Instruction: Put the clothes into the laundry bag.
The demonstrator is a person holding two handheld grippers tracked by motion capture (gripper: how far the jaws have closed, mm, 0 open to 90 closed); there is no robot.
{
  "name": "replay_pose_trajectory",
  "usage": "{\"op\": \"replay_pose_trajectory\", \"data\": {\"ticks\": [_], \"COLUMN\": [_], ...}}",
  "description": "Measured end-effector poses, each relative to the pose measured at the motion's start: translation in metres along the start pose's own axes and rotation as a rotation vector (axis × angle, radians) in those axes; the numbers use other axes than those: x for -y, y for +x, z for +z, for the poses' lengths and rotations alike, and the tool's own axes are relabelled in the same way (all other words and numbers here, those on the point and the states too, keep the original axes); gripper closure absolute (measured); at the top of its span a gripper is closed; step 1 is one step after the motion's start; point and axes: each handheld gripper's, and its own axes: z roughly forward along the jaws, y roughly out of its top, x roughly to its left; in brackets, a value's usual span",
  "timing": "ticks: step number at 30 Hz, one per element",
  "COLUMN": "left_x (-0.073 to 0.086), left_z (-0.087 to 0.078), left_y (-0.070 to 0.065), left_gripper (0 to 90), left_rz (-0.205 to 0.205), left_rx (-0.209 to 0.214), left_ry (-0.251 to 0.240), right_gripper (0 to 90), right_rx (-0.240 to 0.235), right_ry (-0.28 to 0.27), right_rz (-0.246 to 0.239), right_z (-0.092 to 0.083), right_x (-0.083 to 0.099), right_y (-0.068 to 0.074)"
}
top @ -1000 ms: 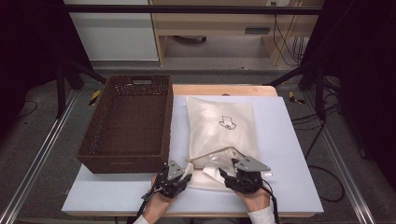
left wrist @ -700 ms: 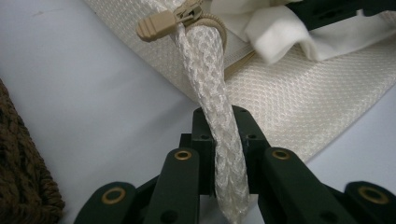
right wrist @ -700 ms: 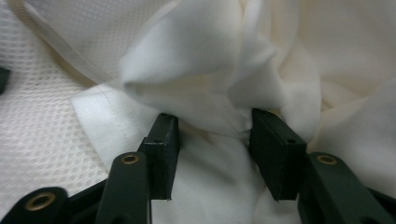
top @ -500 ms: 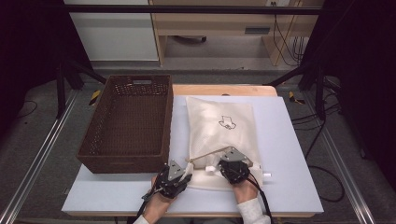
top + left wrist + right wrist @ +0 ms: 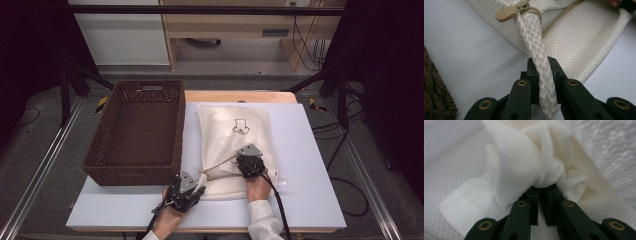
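High view: the mesh laundry bag [image 5: 235,145] lies lengthwise toward the bench's far edge, its opening at the near edge.

Left gripper view: left gripper [image 5: 543,65] clamps the cord [image 5: 537,50].

Right gripper view: right gripper [image 5: 541,190], jaws just closing, pinches white cloth [image 5: 524,162] at the opening.

White table [image 5: 310,150] stands on a grey floor [image 5: 45,150]. Beyond the table's far edge: a wooden bench [image 5: 235,25] with cables [image 5: 305,40] hanging at its right, and a white cabinet [image 5: 120,40] to its left. Black drapes [image 5: 390,75] flank the table. Metal rails [image 5: 35,175] run along both sides.
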Motion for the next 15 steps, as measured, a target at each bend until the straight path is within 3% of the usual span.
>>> {"op": "replay_pose_trajectory", "data": {"ticks": [3,5,7,11,15], "left_x": [0.0,0.0,0.0,0.0,0.0], "left_z": [0.0,0.0,0.0,0.0,0.0], "left_y": [0.0,0.0,0.0,0.0,0.0], "left_gripper": [80.8,80.7,80.7,80.7,80.7], "left_rz": [0.002,0.002,0.001,0.002,0.001], "left_rx": [-0.003,-0.002,-0.001,-0.003,-0.001], "left_ry": [-0.001,-0.001,0.0,-0.001,0.0], "right_gripper": [74.7,62.9,57.6,51.4,53.4], "right_rx": [-0.016,-0.061,-0.084,-0.099,-0.125], "right_ry": [0.009,0.009,0.001,-0.076,-0.064], "right_rz": [0.0,0.014,-0.004,-0.034,-0.004], "right_z": [-0.005,-0.017,-0.028,-0.054,-0.072], "right_x": [0.001,0.0,0.0,0.004,0.012], "right_y": [0.002,0.004,0.007,0.006,-0.002]}}
